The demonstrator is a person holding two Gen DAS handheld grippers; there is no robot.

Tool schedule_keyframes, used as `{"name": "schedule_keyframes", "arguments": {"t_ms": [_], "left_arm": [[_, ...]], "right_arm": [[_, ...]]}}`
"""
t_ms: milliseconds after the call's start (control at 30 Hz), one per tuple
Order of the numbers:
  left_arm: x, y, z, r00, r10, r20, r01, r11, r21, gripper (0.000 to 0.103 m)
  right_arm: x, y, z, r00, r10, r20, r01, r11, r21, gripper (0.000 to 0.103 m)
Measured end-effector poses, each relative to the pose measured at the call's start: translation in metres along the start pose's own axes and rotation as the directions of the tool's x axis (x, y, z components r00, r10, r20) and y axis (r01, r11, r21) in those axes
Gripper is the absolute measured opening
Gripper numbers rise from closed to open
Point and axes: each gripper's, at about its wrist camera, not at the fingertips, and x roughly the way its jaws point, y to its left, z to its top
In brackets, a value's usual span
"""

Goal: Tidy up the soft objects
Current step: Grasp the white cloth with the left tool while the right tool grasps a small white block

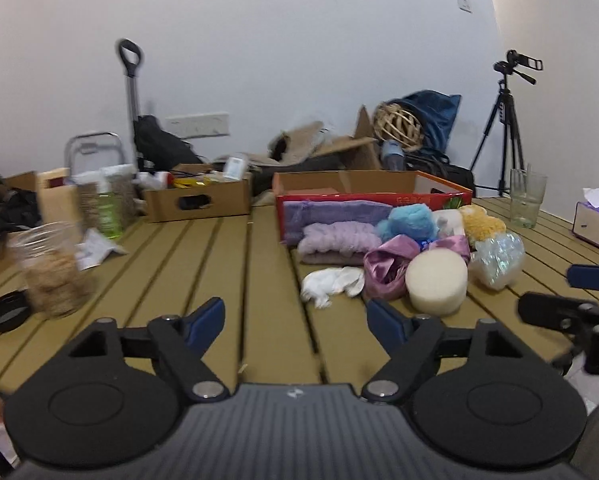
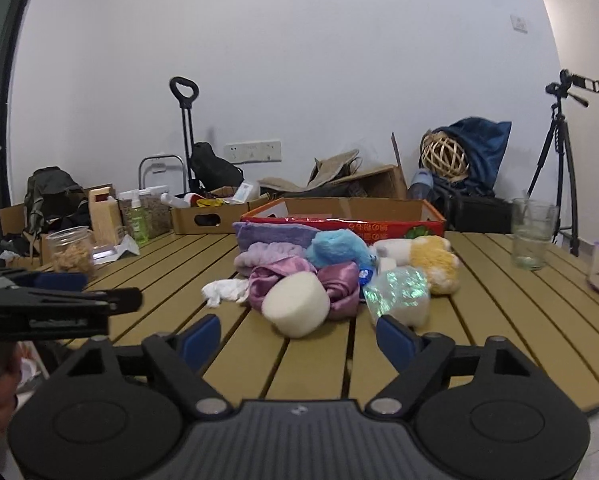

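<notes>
The left tongs [image 1: 295, 320] hover low over the slatted bench [image 1: 219, 264], their blue fingers [image 1: 205, 322] standing apart with only bare slats between them. The right tongs [image 2: 299, 338] are likewise apart and hold nothing; in the right wrist view the round cream sponge [image 2: 296, 309] lies just beyond the gap, at about 12 o'clock, not touched by either pad.

The soft things sit in one heap on the bench, just in front of the red-sided cardboard box [image 2: 341, 216]. Behind the sponge lies a crumpled pink satin cloth [image 2: 339, 286], touching it. A white rag [image 2: 223, 292] lies at the heap's 9 o'clock edge. A shiny iridescent pouch [image 2: 399, 290] sits at the sponge's 3 o'clock, with a yellow-and-white plush [image 2: 431, 258] behind it. A fluffy blue toy [image 2: 337, 250] rests near the heap's middle, and lavender towels [image 2: 271, 236] lie folded at 11 o'clock against the box.

Well apart stand a clear glass [image 2: 533, 234] at 2 o'clock and a plastic jar [image 2: 70, 250] at 9 o'clock. In the left wrist view the heap lies at 1 o'clock.
</notes>
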Motion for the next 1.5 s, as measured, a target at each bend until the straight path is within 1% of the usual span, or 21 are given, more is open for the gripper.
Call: {"name": "schedule_keyframes", "arguments": {"t_ms": [100,167,267,333,433,467,500,533,600,667,700,767,833,933,1000,1133,1233,1300,1367,1433,1500], "left_arm": [[0.038,0.001,0.01,0.999,-0.001,-0.035,0.001,1.0,0.007,0.08],[0.063,0.003,0.016,0.997,-0.006,-0.073,0.006,1.0,-0.002,0.075],[0.09,0.008,0.021,0.993,-0.025,-0.118,0.022,0.999,-0.03,0.074],[0.104,0.008,0.023,0.991,-0.034,-0.131,0.029,0.999,-0.037,0.072],[0.118,0.009,0.023,0.986,-0.056,-0.155,0.05,0.998,-0.043,0.064],[0.123,0.009,0.022,0.984,-0.061,-0.168,0.053,0.997,-0.05,0.058],[0.128,0.01,0.021,0.981,-0.063,-0.186,0.053,0.997,-0.057,0.054],[0.132,0.01,0.021,0.977,-0.065,-0.205,0.052,0.996,-0.066,0.048],[0.138,0.011,0.022,0.971,-0.084,-0.223,0.068,0.995,-0.079,0.04],[0.142,0.01,0.022,0.969,-0.091,-0.23,0.078,0.995,-0.067,0.019],[0.144,0.008,0.023,0.968,-0.095,-0.233,0.082,0.995,-0.062,0.014],[0.145,0.007,0.023,0.97,-0.097,-0.223,0.085,0.995,-0.06,0.011],[0.146,0.008,0.023,0.972,-0.091,-0.215,0.078,0.995,-0.069,0.01],[0.148,0.012,0.023,0.974,-0.09,-0.209,0.071,0.993,-0.095,0.01],[0.149,0.014,0.024,0.974,-0.089,-0.207,0.068,0.992,-0.109,0.01],[0.139,0.014,0.03,0.983,-0.051,-0.176,0.032,0.993,-0.111,0.01],[0.108,0.014,0.044,0.992,-0.025,-0.12,0.011,0.994,-0.11,0.01],[0.08,0.014,0.054,0.997,-0.015,-0.076,0.007,0.994,-0.107,0.01],[0.042,0.014,0.064,1.0,-0.014,-0.024,0.012,0.994,-0.105,0.01],[0.001,0.012,0.068,1.0,-0.013,0.024,0.015,0.995,-0.099,0.01],[-0.04,0.009,0.068,0.998,-0.013,0.063,0.019,0.995,-0.094,0.01]], "right_arm": [[0.031,-0.003,0.007,1.0,-0.005,-0.008,0.005,1.0,-0.007,0.084],[0.048,-0.004,0.012,1.0,0.003,-0.014,-0.003,1.0,-0.005,0.082],[0.07,-0.007,0.019,1.0,0.007,-0.017,-0.007,1.0,0.0,0.08],[0.081,-0.01,0.022,1.0,-0.002,-0.009,0.002,1.0,0.001,0.08],[0.098,-0.02,0.03,1.0,-0.011,-0.01,0.011,1.0,0.016,0.079],[0.103,-0.024,0.032,1.0,-0.014,-0.012,0.014,1.0,0.015,0.078],[0.108,-0.028,0.036,1.0,-0.022,-0.013,0.022,1.0,0.011,0.077],[0.115,-0.032,0.039,0.999,-0.04,-0.013,0.04,0.999,0.008,0.077],[0.128,-0.042,0.045,0.997,-0.073,-0.024,0.073,0.997,0.006,0.077],[0.143,-0.053,0.052,0.995,-0.091,-0.046,0.092,0.996,0.006,0.071],[0.151,-0.059,0.056,0.993,-0.1,-0.059,0.1,0.995,0.009,0.066],[0.169,-0.073,0.061,0.988,-0.109,-0.108,0.112,0.993,0.026,0.055],[0.185,-0.086,0.062,0.981,-0.097,-0.167,0.109,0.992,0.064,0.032],[0.198,-0.096,0.054,0.972,-0.09,-0.217,0.114,0.988,0.103,0.019],[0.198,-0.096,0.051,0.974,-0.093,-0.207,0.115,0.988,0.098,0.017],[0.187,-0.094,0.057,0.983,-0.087,-0.161,0.104,0.99,0.098,0.017],[0.158,-0.085,0.073,0.991,-0.1,-0.086,0.106,0.992,0.074,0.017],[0.125,-0.076,0.088,0.996,-0.084,-0.024,0.086,0.994,0.068,0.017],[0.089,-0.066,0.1,0.997,-0.073,0.032,0.071,0.996,0.049,0.017],[0.046,-0.056,0.11,0.995,-0.058,0.084,0.055,0.998,0.04,0.017],[0.003,-0.047,0.112,0.992,-0.034,0.119,0.03,0.999,0.037,0.017]]}}
